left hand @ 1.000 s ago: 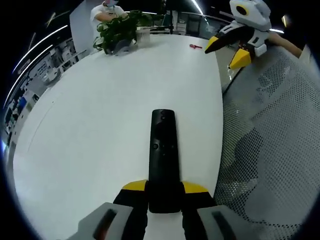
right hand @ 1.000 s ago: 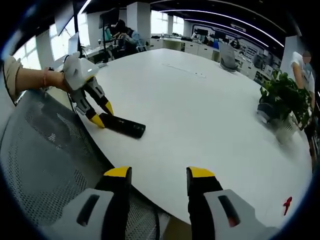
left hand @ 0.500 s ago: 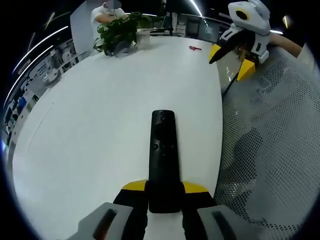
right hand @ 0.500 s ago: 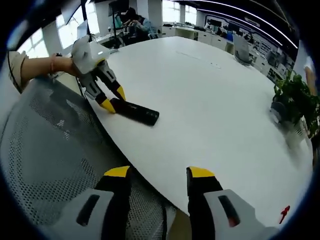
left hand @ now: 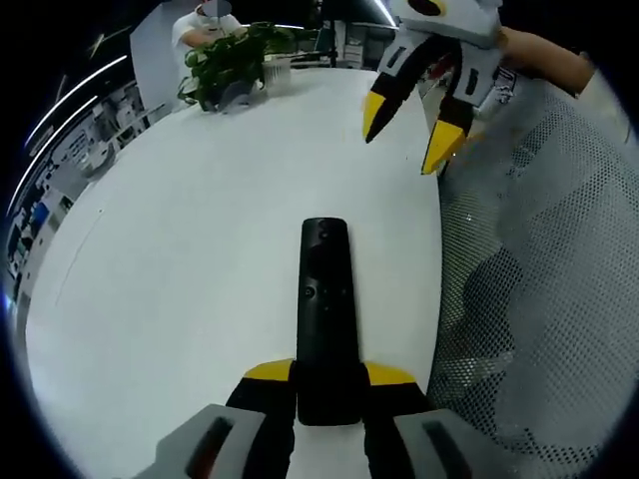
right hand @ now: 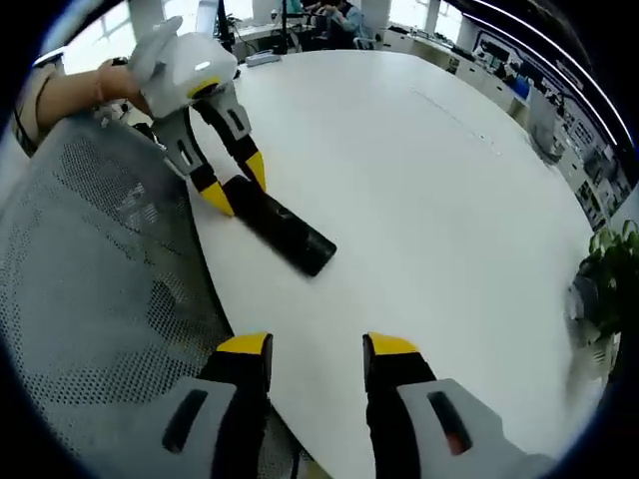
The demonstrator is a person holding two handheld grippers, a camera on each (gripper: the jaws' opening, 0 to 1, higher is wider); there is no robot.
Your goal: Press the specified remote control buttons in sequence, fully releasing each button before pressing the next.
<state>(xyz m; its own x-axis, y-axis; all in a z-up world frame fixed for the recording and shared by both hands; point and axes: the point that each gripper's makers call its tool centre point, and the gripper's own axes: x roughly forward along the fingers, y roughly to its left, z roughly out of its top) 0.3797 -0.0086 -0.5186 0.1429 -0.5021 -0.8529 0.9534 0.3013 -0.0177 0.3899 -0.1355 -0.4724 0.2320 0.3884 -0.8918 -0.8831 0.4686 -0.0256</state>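
Observation:
A long black remote control (left hand: 325,299) lies flat on the white table (left hand: 190,230), its button face up and pointing away from me. My left gripper (left hand: 327,379) is shut on its near end, yellow tips on either side. My right gripper (left hand: 404,142) hangs open above the table's right edge, beyond the remote's far end and apart from it. In the right gripper view the remote (right hand: 290,234) lies slanted near the table (right hand: 429,190) edge with the left gripper (right hand: 236,186) clamped on its end. My right gripper (right hand: 318,347) stands open with nothing between its fingers.
A grey mesh chair back (left hand: 544,299) runs along the table's edge, seen also as the mesh chair (right hand: 95,299). A potted plant (left hand: 228,62) stands at the far end, with a seated person (left hand: 205,22) behind it. A hand (right hand: 75,90) holds the left gripper.
My right gripper has come in over the table edge, nearer the remote. The left gripper still holds the remote in the same place.

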